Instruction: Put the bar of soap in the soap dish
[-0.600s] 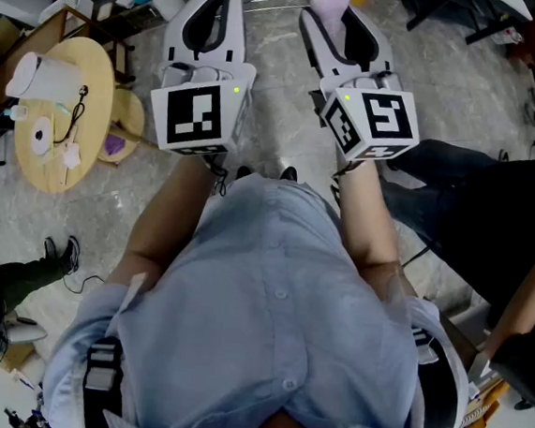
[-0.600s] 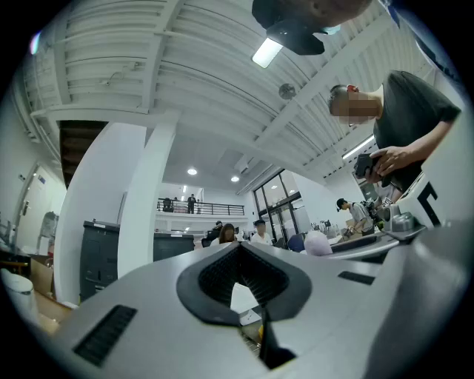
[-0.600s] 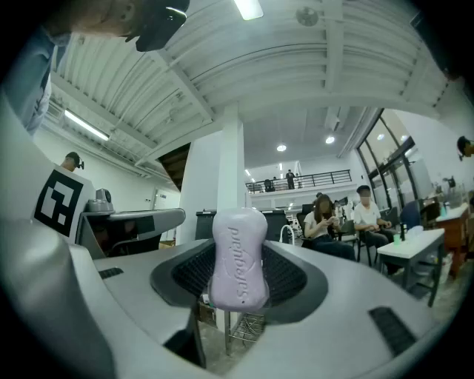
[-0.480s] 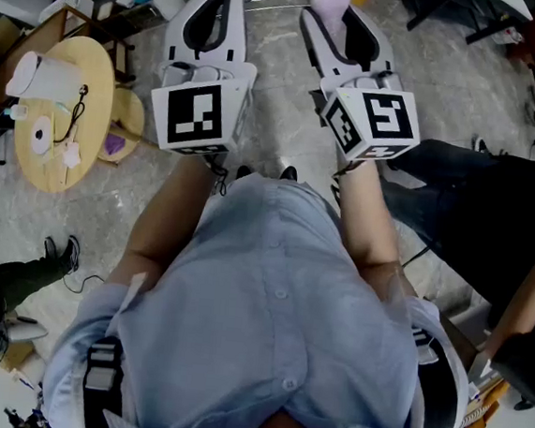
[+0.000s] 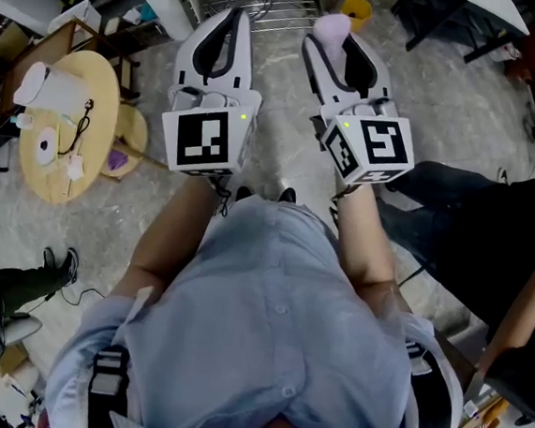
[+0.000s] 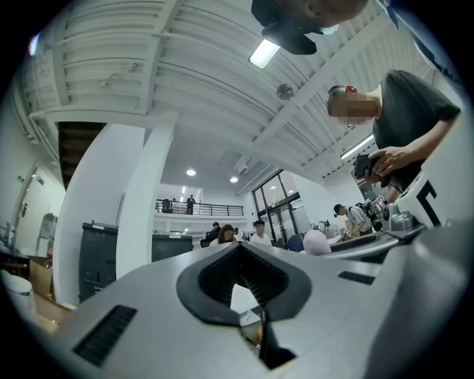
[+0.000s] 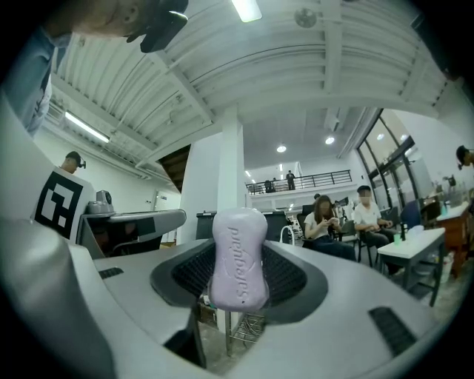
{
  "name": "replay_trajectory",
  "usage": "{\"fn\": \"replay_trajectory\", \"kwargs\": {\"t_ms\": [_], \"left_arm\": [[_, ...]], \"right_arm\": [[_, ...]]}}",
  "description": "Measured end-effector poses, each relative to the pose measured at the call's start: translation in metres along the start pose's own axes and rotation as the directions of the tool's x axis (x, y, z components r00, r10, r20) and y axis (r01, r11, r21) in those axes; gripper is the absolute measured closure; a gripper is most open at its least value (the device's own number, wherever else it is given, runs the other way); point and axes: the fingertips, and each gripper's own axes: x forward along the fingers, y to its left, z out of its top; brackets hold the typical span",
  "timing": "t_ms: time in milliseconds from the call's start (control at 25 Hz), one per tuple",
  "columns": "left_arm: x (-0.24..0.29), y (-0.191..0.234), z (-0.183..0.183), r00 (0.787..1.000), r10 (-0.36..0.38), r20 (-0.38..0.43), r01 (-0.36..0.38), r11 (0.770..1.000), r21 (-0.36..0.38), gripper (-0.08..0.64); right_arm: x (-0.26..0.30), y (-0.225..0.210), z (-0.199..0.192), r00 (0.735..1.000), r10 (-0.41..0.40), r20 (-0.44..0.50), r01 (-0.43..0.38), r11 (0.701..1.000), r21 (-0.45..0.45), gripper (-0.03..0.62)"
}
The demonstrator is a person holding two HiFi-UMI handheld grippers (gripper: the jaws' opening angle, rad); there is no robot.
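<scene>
Right gripper view puts it plainly: your right gripper (image 7: 239, 285) has its jaws clamped on the soap (image 7: 239, 257). The lilac bar stands on end between the two dark pads. Its embossed face is toward the camera and its top pokes above the jaws. Past the bar, at 12 o'clock, a white pillar (image 7: 229, 170) rises to the ceiling. At 3 o'clock people sit near a white table (image 7: 411, 248).

Left gripper view shows your left gripper (image 6: 238, 250) with its jaws together at the tips. Nothing sits between the pads, only a narrow gap behind the closed tips. At 3 o'clock in that view the soap shows as a pale lump at the end of your other gripper. At 2 o'clock a bystander (image 6: 418, 104) in a dark shirt leans in, holding something in both hands.

From the head view, both grippers reach toward 12 o'clock, side by side and apart, over the grey floor (image 5: 285, 78). The soap sits at the far end of the right one, close to 12 o'clock. Just beyond the tips, also at 12 o'clock, is a wire rack (image 5: 269, 6). Nearer you, each gripper carries its cube (image 5: 207, 141), the left one at 11 o'clock and the right one at 1 o'clock. At 9 o'clock stands a round wooden stand (image 5: 59, 174) with a white roll (image 5: 43, 146) and other small white things on it. Your blue shirt (image 5: 266, 331) fills 6 o'clock, and the bystander's dark clothes fill 3 o'clock.
</scene>
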Motion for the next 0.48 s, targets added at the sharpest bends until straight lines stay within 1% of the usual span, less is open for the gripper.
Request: {"fn": "replay_trajectory", "kwargs": {"t_ms": [160,480], "left_arm": [[0.001,-0.002,0.0,1.0,0.013,0.027,-0.012,1.0,-0.014,0.55],[0.013,-0.019,-0.007,0.999,0.043,0.023,-0.043,0.999,0.0,0.551]], "right_arm": [[0.0,-0.002,0.0,1.0,0.013,0.022,-0.013,1.0,-0.004,0.387],[-0.003,-0.023,0.0,0.998,0.066,0.014,-0.066,0.998,-0.021,0.387]]}}
